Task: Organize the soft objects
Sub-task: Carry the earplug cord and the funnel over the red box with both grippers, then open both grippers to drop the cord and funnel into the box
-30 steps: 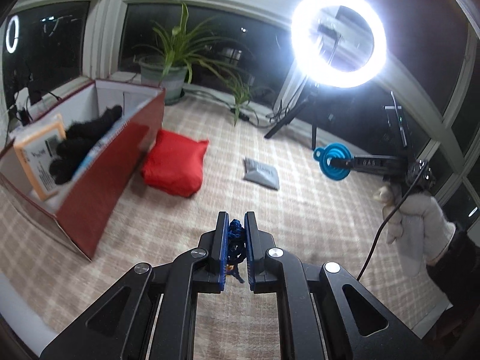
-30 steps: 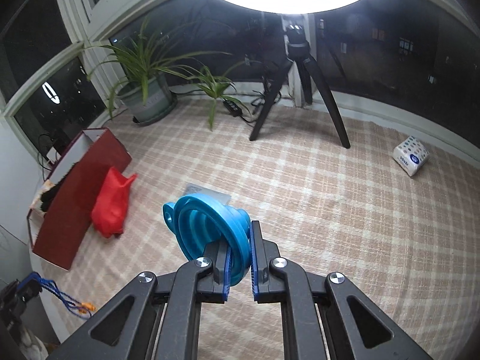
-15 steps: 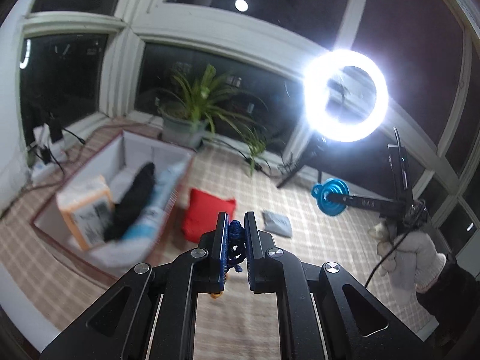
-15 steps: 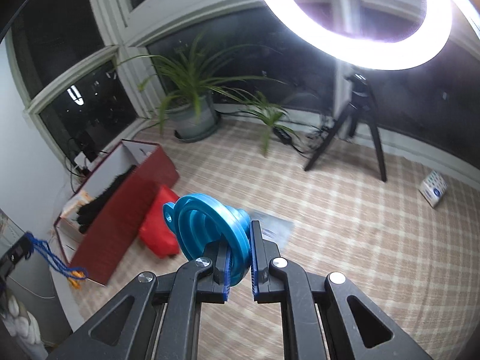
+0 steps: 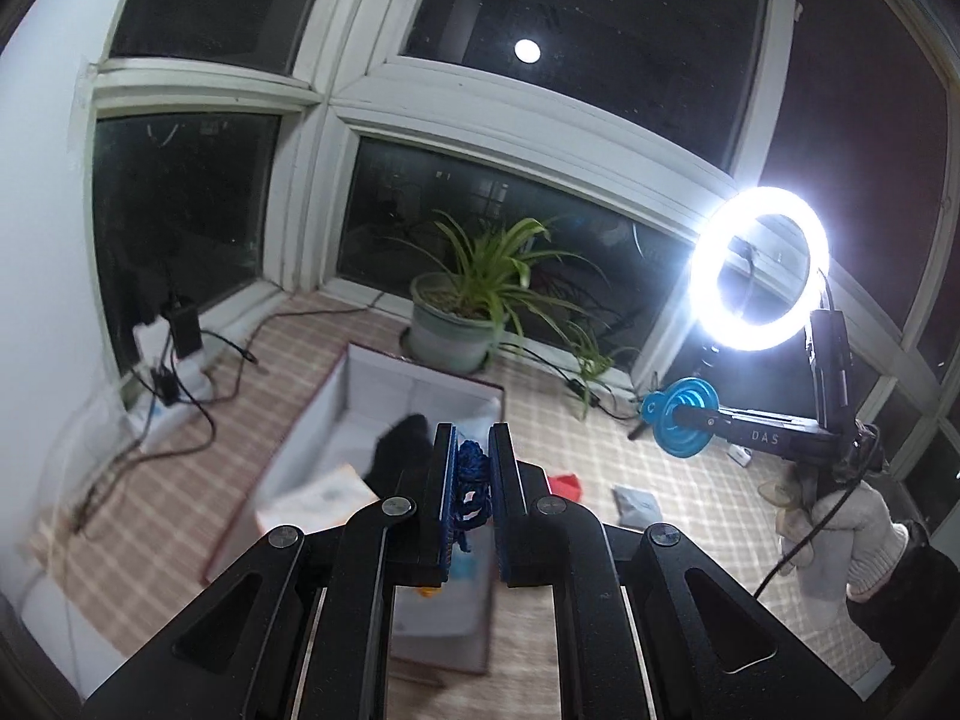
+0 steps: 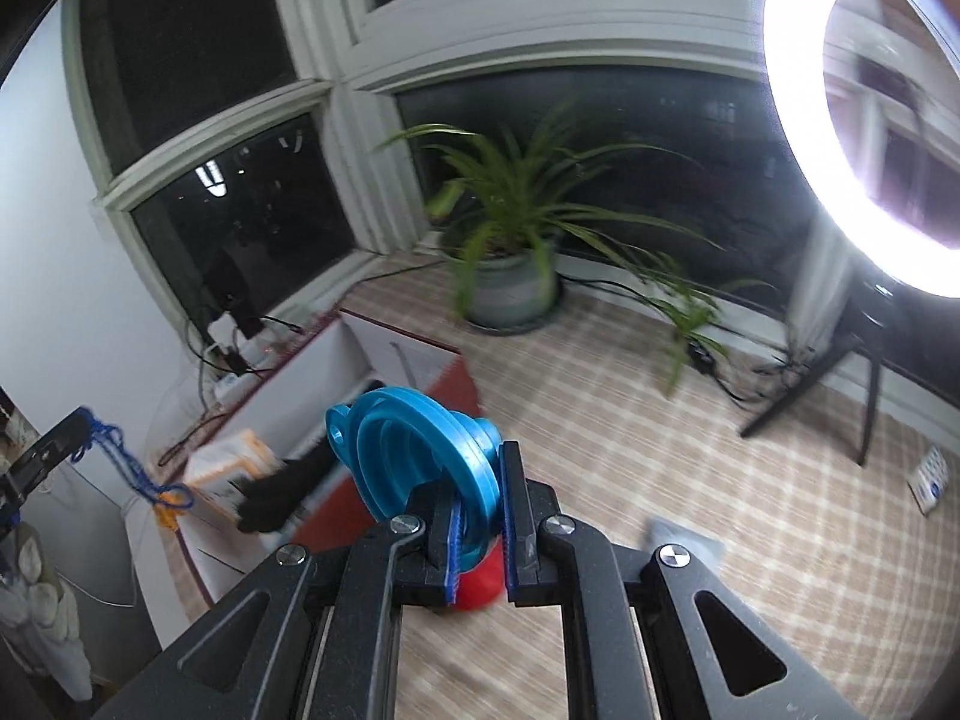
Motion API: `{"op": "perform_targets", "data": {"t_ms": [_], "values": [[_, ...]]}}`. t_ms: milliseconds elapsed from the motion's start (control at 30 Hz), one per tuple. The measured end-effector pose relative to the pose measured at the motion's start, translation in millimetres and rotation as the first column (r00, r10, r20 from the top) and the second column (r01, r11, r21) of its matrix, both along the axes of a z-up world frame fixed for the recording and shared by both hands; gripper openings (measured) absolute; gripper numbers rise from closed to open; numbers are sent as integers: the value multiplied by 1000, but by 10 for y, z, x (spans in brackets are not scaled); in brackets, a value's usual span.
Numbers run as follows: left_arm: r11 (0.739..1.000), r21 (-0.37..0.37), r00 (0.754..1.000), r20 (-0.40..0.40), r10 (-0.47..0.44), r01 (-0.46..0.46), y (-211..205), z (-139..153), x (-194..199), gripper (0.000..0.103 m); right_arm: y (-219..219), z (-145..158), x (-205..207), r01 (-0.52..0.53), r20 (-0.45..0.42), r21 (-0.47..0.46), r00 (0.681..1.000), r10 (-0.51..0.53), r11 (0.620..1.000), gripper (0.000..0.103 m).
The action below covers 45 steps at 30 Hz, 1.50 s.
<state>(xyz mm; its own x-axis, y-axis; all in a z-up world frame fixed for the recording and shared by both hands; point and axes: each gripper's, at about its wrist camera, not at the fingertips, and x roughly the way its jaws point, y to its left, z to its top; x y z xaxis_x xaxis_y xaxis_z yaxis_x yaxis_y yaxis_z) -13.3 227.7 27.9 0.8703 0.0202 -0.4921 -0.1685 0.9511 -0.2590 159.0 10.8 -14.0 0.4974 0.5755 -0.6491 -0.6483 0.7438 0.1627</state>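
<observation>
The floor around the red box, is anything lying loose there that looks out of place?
Yes. A red pouch and a grey packet lie loose on the checked mat beside the open red box, not inside it. A small white tissue pack sits alone farther off.

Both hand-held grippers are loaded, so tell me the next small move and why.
Probably carry the left hand-held gripper forward over the open box and release there. It is shut on the blue cord, and the box sits just beyond and below it, already holding a black item. The right hand-held gripper, shut on the blue funnel, can follow.
</observation>
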Motion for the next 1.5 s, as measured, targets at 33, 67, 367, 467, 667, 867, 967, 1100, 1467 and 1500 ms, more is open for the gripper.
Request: {"op": "perform_targets", "data": {"t_ms": [33,67,367,467,667,867,967,1100,1467,1500], "values": [[1000,3,1000,2,0,0,71,19,26,9,104,13,-18,-16,-1,-1,1000,16,1000,9],[1000,5,1000,4,-2,2,140,35,57,9,186,23,-37,-29,1,-4,1000,29,1000,9],[999,-46,999,-45,-19,17,673,-107,500,9,994,-112,-79,-110,-27,-63,994,108,992,9],[999,-38,997,-74,-26,23,755,-186,636,9,1176,-205,-54,-125,-49,-83,991,121,989,9],[999,-38,990,-135,-37,32,881,-338,896,9,1496,-388,-27,-175,-92,-130,982,163,976,9],[998,-54,984,-172,-36,27,969,-454,1054,9,1688,-543,-59,-216,-108,-176,974,199,961,10],[998,-53,981,-189,-35,26,993,-496,1114,9,1722,-568,-80,-230,-105,-180,971,214,956,12],[999,-50,977,-210,-24,14,1017,-535,1168,23,1757,-560,-92,-227,-88,-191,973,214,955,36],[1000,9,982,-187,11,-9,988,-468,1119,29,1690,-460,-142,-220,-68,-167,975,211,961,44],[1000,18,983,-183,15,-12,972,-451,1100,29,1679,-452,-152,-218,-65,-167,975,210,961,44]]}}
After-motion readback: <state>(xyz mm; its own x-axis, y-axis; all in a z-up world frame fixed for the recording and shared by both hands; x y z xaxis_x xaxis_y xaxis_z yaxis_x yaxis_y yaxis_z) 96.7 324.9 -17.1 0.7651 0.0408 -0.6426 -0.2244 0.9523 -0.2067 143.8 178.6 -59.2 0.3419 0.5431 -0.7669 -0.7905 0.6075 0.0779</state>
